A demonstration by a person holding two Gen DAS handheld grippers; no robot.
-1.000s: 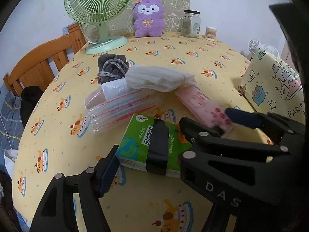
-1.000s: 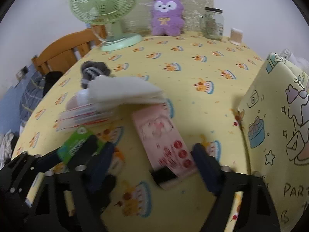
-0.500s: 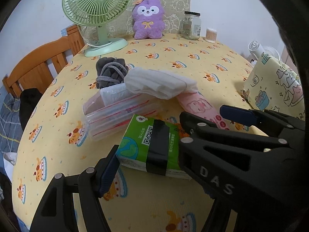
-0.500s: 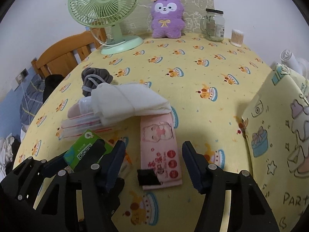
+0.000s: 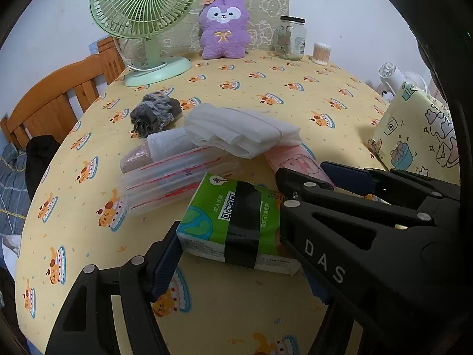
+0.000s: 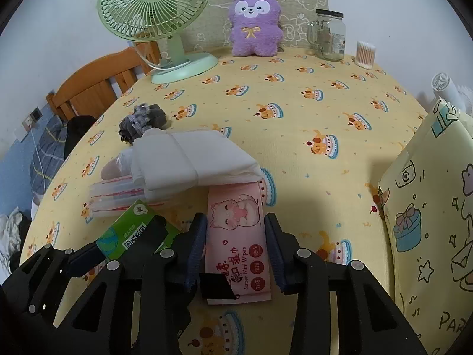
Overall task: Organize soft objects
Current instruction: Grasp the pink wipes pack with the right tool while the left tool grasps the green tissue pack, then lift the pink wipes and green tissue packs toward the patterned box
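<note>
A green tissue pack (image 5: 236, 219) lies on the yellow tablecloth between the fingers of my left gripper (image 5: 227, 245), whose jaws stand open around it. A pink wet-wipes pack (image 6: 238, 236) lies between the fingers of my right gripper (image 6: 236, 248), whose jaws are closing in on both its sides. Behind them a folded white cloth (image 6: 189, 159) rests on a stack of clear zip bags (image 5: 174, 177), with a grey knitted bundle (image 5: 155, 112) farther back. The green pack also shows in the right wrist view (image 6: 133, 233).
A yellow cartoon gift bag (image 6: 428, 207) stands at the right. At the back stand a green fan (image 5: 147, 23), a purple plush (image 5: 223, 26), a glass jar (image 5: 289, 38) and a cotton-swab tub (image 6: 366, 54). A wooden chair (image 5: 59, 100) is at the left edge.
My right gripper has pulled back, straddled the pink wipes pack and narrowed its jaws around it. The left gripper has stayed around the green tissue pack.
</note>
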